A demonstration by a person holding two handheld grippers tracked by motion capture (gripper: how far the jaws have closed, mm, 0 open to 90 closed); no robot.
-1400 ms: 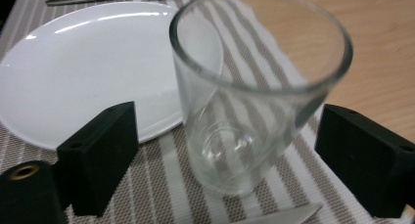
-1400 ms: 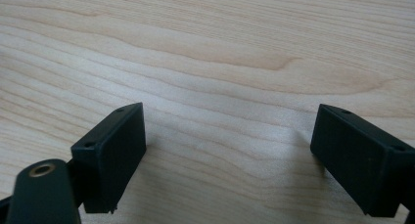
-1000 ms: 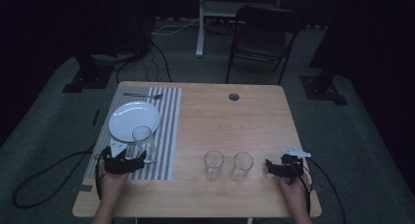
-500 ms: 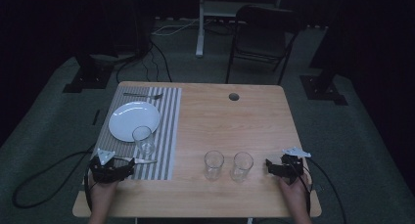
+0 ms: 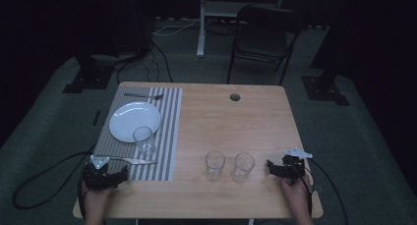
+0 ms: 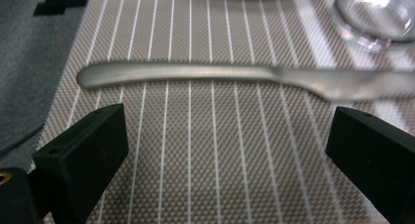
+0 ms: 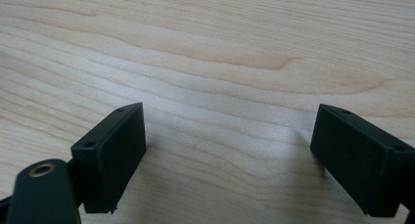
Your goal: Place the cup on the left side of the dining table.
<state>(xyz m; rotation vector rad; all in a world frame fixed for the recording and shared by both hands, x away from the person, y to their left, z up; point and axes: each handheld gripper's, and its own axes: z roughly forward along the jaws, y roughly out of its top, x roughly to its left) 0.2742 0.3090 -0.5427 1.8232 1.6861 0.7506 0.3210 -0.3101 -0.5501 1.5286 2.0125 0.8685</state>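
My left gripper (image 5: 109,173) rests at the table's front left corner, open, with nothing between its jaws. In the left gripper view a steel knife (image 6: 195,73) lies crosswise on the striped placemat (image 6: 210,160) just beyond the left gripper (image 6: 220,136). The base of a glass (image 6: 377,16) stands past it at the upper right. From above, the knife (image 5: 132,160) lies near the placemat's front edge, the glass (image 5: 144,140) behind it beside a white plate (image 5: 134,121). My right gripper (image 5: 278,168) is open over bare wood (image 7: 205,48) at the front right.
Two empty glasses (image 5: 215,165) (image 5: 243,166) stand side by side at the front middle, left of the right gripper. A fork (image 5: 143,95) lies at the placemat's far end. A cable hole (image 5: 234,97) sits near the far edge. A chair (image 5: 263,38) stands beyond the table.
My left gripper has drawn back toward the front left corner, away from the knife. The right gripper has barely moved.
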